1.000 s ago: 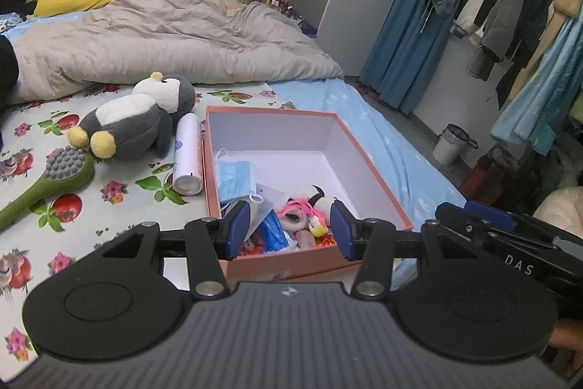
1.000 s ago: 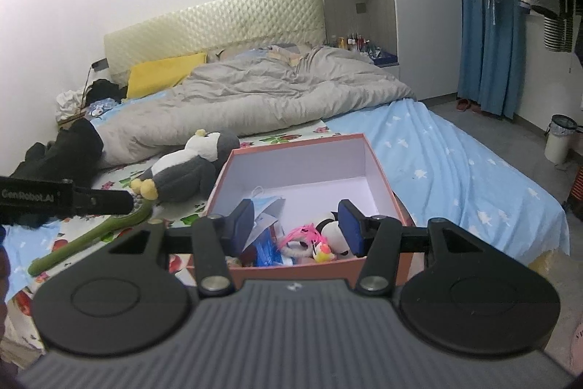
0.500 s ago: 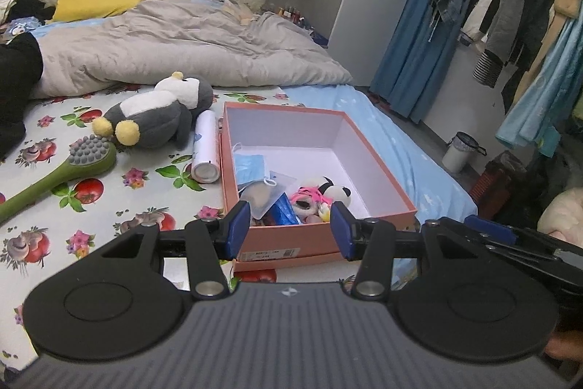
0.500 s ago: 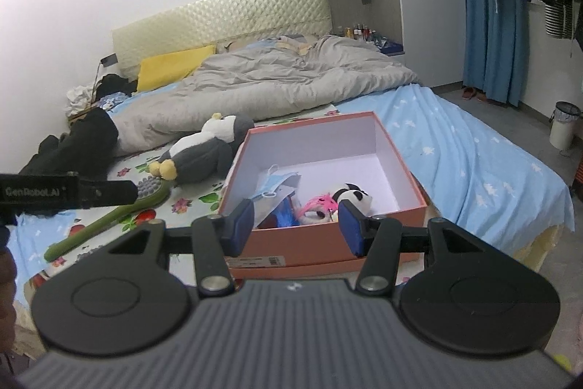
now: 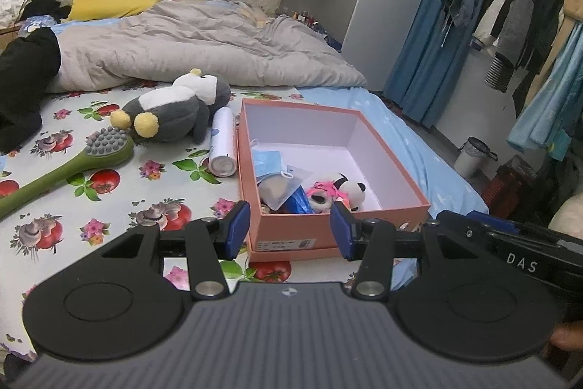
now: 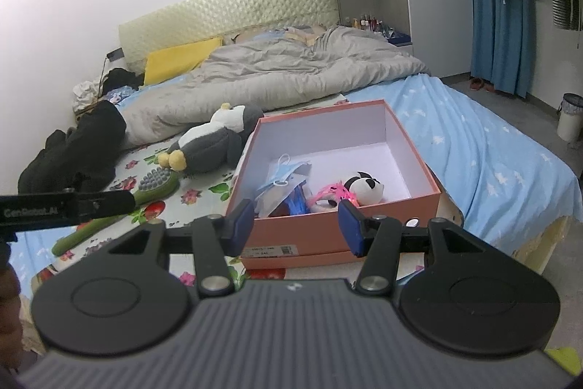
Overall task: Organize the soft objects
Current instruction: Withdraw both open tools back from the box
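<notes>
An open pink box (image 5: pixel 386 170) (image 6: pixel 415 166) sits on the bed. Inside lie a blue face mask (image 5: pixel 267 161) (image 6: pixel 288 172), a small panda plush (image 5: pixel 351 188) (image 6: pixel 364 186), a pink item (image 5: pixel 320 188) (image 6: pixel 333 190) and a shiny blue item (image 5: pixel 298 203). A grey and white penguin plush (image 5: pixel 175 112) (image 6: pixel 215 141) lies left of the box. My left gripper (image 5: pixel 289 232) hovers open and empty in front of the box's near wall. My right gripper (image 6: pixel 297 230) is likewise open and empty, short of the box.
A green massage brush (image 5: pixel 73 163) (image 6: pixel 145 195) and a white roll (image 5: pixel 223 148) lie on the floral sheet. A grey duvet (image 5: pixel 189 46), yellow pillow (image 5: pixel 109 0) and black garment (image 5: pixel 25 72) lie further back. Hanging clothes (image 5: pixel 517 10) and a bin (image 5: pixel 473 157) stand right.
Both grippers have drawn back from the box, which now looks smaller and farther. The jaws kept the same gap and nothing was picked up.
</notes>
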Tool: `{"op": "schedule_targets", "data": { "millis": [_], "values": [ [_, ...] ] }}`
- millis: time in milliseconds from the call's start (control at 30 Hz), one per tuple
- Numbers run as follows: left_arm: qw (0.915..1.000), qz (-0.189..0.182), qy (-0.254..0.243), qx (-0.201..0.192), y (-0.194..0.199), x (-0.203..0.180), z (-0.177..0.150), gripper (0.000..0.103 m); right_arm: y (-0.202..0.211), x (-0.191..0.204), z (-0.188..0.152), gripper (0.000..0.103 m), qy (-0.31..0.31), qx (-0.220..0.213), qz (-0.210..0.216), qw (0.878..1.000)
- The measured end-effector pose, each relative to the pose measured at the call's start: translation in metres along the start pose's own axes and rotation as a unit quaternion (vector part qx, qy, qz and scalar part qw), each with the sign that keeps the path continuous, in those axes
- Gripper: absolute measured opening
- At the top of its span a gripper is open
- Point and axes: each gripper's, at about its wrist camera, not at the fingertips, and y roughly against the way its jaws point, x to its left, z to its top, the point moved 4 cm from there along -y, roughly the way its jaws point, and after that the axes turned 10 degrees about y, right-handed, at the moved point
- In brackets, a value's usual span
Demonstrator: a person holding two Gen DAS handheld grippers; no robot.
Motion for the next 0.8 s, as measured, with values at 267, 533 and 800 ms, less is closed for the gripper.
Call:
{"op": "schedule_targets", "data": {
  "millis": [267,533,800],
  "values": [
    [1.0,0.004,-0.004,-0.005,-0.0001,0.0011,0.0001,0.055,0.0003,0.0,0.0002,0.054,0.008,0.002,-0.007,1.0],
    [0.9999,0.009,-0.009,-0.007,0.0013,0.0032,0.0009,0.055,0.0002,-0.0019,-0.0002,0.054,0.007,0.004,-0.011,1.0],
    [0.9998,0.006,-0.018,-0.008,0.002,0.0025,0.001,0.055,-0.001,-0.0029,0.0002,0.054,0.008,0.004,-0.015,1.0]
  ]
}}
